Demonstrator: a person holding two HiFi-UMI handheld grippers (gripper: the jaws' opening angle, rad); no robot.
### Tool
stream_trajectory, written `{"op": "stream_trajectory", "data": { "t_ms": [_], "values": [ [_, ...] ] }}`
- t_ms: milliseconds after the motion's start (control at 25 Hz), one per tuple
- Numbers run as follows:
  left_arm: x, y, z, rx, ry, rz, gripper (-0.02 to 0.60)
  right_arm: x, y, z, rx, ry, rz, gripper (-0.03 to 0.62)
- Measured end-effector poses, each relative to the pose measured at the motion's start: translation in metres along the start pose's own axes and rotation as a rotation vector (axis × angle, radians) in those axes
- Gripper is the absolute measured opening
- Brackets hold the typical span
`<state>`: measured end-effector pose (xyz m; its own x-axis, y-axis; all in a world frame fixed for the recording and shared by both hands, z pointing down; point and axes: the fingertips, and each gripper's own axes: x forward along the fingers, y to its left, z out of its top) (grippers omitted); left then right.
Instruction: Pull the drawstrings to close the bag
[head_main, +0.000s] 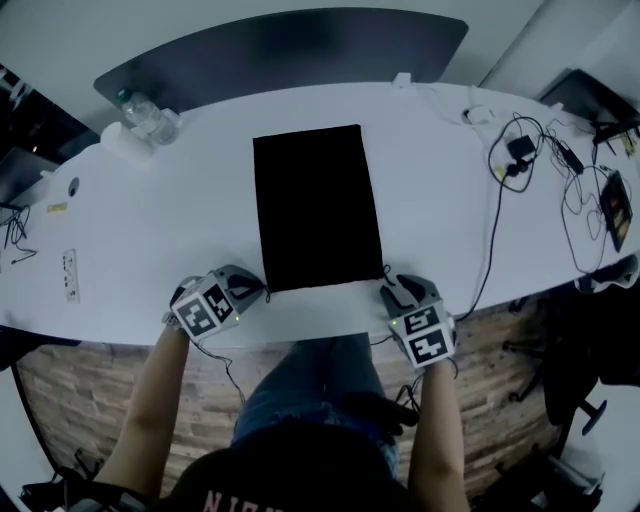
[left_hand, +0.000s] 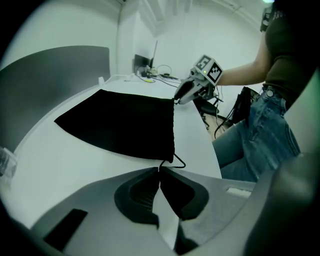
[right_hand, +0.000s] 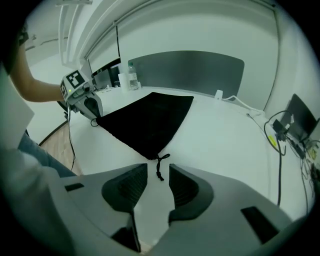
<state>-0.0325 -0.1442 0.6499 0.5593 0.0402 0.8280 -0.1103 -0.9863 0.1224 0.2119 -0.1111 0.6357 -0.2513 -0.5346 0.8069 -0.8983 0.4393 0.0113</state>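
Note:
A flat black drawstring bag (head_main: 316, 205) lies on the white table (head_main: 180, 230), its open end toward me. My left gripper (head_main: 262, 293) sits at the bag's near left corner. In the left gripper view its jaws meet, shut on the thin black left drawstring (left_hand: 175, 161) that loops out of the bag (left_hand: 120, 125). My right gripper (head_main: 392, 287) is at the near right corner. In the right gripper view its jaws stand open, with the knotted right drawstring (right_hand: 159, 167) lying loose between them, touched by neither pad, just off the bag (right_hand: 147, 120).
A clear water bottle (head_main: 150, 118) stands at the far left of the table. Black cables and a charger (head_main: 520, 150) lie at the far right, beside a dark flat device (head_main: 617, 205). A dark partition (head_main: 290, 45) runs behind the table. My legs are close under the near edge.

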Motion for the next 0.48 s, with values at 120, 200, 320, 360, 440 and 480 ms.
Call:
{"op": "stream_trajectory", "data": {
  "t_ms": [120, 200, 320, 360, 440, 480],
  "values": [
    [0.0010, 0.0028, 0.0017, -0.086, -0.009, 0.060, 0.014, 0.0094, -0.0001, -0.0044, -0.059, 0.024, 0.034, 0.121],
    [0.0016, 0.0036, 0.0017, -0.131, -0.005, 0.100, 0.014, 0.0097, 0.0002, -0.0049, -0.076, 0.020, 0.062, 0.129],
    [0.0021, 0.0060, 0.0007, -0.205, 0.004, 0.165, 0.014, 0.0094, -0.0003, -0.0046, -0.083, 0.001, 0.093, 0.127],
    [0.0022, 0.0071, 0.0007, -0.236, 0.002, 0.188, 0.014, 0.0092, -0.0012, -0.0049, -0.086, 0.003, 0.095, 0.126],
    [0.0018, 0.0087, 0.0005, -0.299, -0.007, 0.235, 0.014, 0.0086, -0.0030, -0.0065, -0.107, 0.028, 0.087, 0.091],
    [0.0014, 0.0091, 0.0001, -0.325, -0.009, 0.258, 0.014, 0.0086, -0.0030, -0.0076, -0.130, 0.047, 0.082, 0.021]
  ]
}}
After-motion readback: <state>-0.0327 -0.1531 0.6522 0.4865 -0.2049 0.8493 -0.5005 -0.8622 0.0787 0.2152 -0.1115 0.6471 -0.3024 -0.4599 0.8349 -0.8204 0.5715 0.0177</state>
